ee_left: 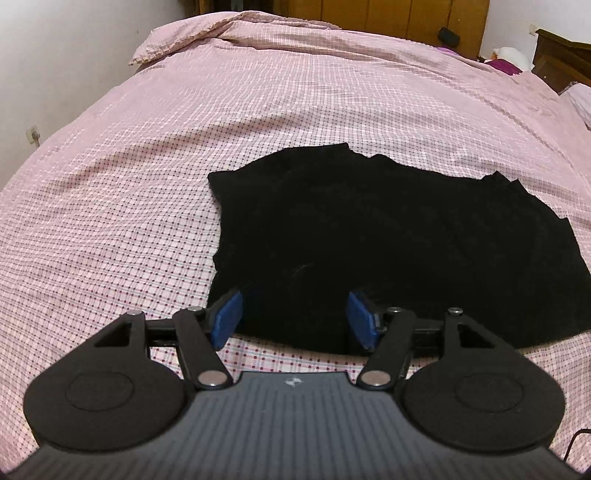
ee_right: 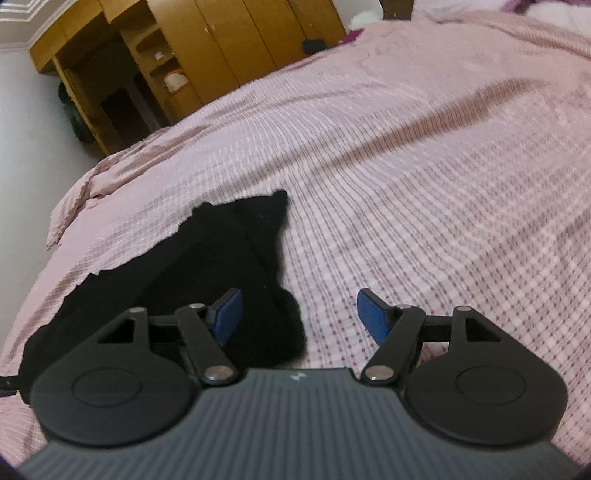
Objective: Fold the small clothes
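The left wrist camera sits just behind its hand-held gripper (ee_left: pixel 293 319), tilted steeply down and close over the near edge of the flat black fabric garment (ee_left: pixel 388 236), facing up the bed with its pink checked cotton cover (ee_left: pixel 258 110) toward the yellow wooden wardrobe (ee_left: pixel 388 18). The right wrist camera rides behind its own hand-held gripper (ee_right: pixel 299 317), angled shallower and rolled, looking past the garment's corner. Both views share garment, bed and wardrobe.
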A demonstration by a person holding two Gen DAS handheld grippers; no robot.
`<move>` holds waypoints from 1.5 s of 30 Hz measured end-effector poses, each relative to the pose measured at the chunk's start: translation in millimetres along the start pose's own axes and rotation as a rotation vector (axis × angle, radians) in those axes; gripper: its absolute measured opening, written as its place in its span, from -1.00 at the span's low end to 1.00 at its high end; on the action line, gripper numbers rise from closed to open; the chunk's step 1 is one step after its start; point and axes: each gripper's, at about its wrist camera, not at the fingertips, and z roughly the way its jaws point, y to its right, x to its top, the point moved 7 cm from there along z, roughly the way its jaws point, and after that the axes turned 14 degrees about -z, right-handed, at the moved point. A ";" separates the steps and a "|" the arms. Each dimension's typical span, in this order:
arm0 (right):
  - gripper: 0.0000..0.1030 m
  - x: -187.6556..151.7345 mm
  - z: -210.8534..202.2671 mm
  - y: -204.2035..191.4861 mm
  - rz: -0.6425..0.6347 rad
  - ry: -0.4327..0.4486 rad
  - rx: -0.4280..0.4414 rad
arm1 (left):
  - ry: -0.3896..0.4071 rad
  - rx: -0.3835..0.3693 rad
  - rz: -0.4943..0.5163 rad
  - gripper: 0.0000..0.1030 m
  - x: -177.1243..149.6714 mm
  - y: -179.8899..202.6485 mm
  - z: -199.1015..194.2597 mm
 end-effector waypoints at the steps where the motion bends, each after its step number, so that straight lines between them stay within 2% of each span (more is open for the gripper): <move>1: 0.38 -2.1 1.7 1.1 0.007 -0.004 0.005 | -0.002 0.000 -0.003 0.35 -0.1 0.0 1.2; 15: 0.41 1.8 34.6 -14.9 0.042 0.037 0.081 | -0.032 0.023 -0.013 0.36 -7.0 -4.2 32.1; 21: 0.41 0.7 55.3 -36.3 0.090 0.055 0.212 | -0.030 0.020 -0.028 0.41 -8.7 -7.7 40.0; 27: 0.39 4.8 67.4 -42.7 0.114 0.102 0.217 | -0.024 0.015 -0.032 0.44 -9.2 -8.1 43.6; 28: 0.33 5.8 68.0 -43.9 0.111 0.106 0.218 | -0.023 0.016 -0.031 0.44 -9.2 -7.8 43.6; 30: -0.11 6.9 70.0 -45.0 0.111 0.103 0.218 | -0.022 0.016 -0.026 0.44 -9.1 -7.5 43.2; 32: -0.33 7.8 73.0 -43.3 0.134 0.099 0.226 | -0.022 0.015 -0.023 0.44 -8.8 -7.1 42.5; 36: -0.46 14.1 71.0 -43.1 0.149 0.102 0.245 | -0.014 0.009 -0.024 0.44 -6.7 -8.5 36.2; 45: -0.49 51.0 45.5 -75.1 0.127 0.170 0.275 | 0.010 0.024 -0.013 0.44 9.5 -19.4 21.3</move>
